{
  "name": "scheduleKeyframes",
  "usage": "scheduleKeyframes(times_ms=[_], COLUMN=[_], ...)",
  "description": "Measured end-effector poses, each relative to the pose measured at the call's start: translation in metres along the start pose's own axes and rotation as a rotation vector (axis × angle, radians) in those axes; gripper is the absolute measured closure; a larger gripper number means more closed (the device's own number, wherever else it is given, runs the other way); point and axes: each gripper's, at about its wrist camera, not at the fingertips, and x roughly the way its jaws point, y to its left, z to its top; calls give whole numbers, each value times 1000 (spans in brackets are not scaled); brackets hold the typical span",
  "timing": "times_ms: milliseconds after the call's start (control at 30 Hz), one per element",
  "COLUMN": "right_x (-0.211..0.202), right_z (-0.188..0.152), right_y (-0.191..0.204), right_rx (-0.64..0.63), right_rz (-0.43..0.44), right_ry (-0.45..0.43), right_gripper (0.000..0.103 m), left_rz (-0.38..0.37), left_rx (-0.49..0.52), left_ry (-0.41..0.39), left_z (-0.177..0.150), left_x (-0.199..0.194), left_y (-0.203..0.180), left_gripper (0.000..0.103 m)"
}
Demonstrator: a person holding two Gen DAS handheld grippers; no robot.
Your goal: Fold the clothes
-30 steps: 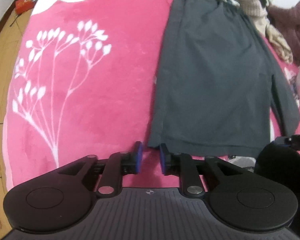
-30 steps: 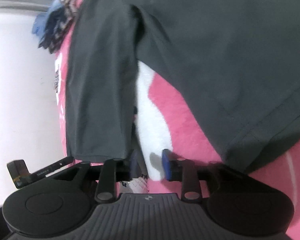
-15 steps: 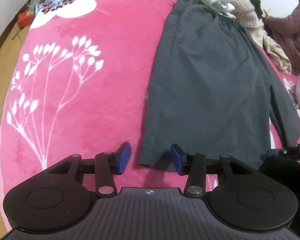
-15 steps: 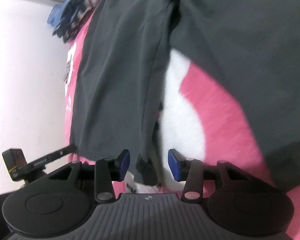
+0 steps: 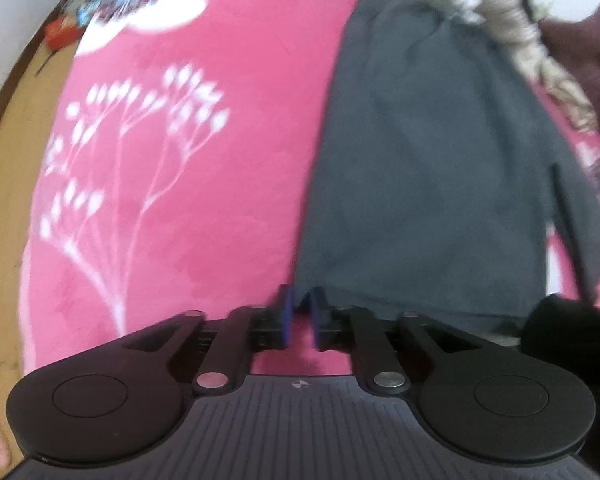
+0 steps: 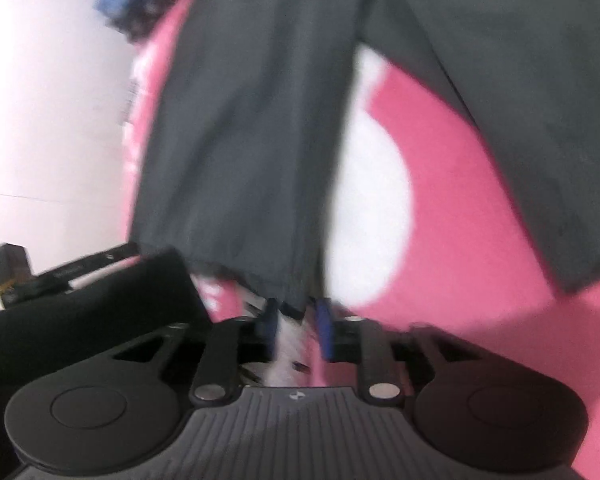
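Observation:
Dark grey trousers (image 5: 420, 180) lie flat on a pink blanket (image 5: 200, 220) with white flower prints, waist at the far end and hems toward me. My left gripper (image 5: 302, 316) is at the near left hem corner. Its jaws are closing, with the corner at the tips and a narrow gap still showing between the blue pads. In the right wrist view, one trouser leg (image 6: 252, 140) runs down to my right gripper (image 6: 300, 320). That gripper's jaws are also closing, and the hem corner hangs between pads that stand apart from it.
A heap of other clothes (image 5: 540, 52) lies past the waistband at the far right. Wooden floor (image 5: 16, 140) runs along the blanket's left edge, with a red item (image 5: 60, 32) on it. A white wall (image 6: 52, 120) and blue patterned cloth (image 6: 140, 0) flank the leg.
The left jaws opened wide around the hem corner, then narrowed on it. The right gripper slid across to the other leg's hem, and its jaws drew closer together.

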Motion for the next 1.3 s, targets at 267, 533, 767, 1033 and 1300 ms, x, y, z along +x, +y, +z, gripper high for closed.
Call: scheduleKeyframes(times_ms=[267, 533, 767, 1033, 1300], right_x=[-109, -218, -218, -209, -245], right_z=[-8, -8, 1, 26, 26], right_y=[-41, -156, -230, -239, -206], right_rx=[134, 517, 668, 621, 444], right_rz=[-6, -122, -118, -133, -176], right_ry=[-248, -632, -655, -694, -843], right_gripper=[53, 46, 46, 56, 99], left_rz=[-99, -495, -511, -502, -753], left_rx=[87, 219, 286, 234, 111], left_ry=[-179, 47, 173, 214, 172], left_z=[37, 88, 84, 71, 69], left_x=[-42, 50, 110, 136, 120], left_y=[-40, -201, -291, -304, -298], left_gripper=[73, 70, 69, 72, 103])
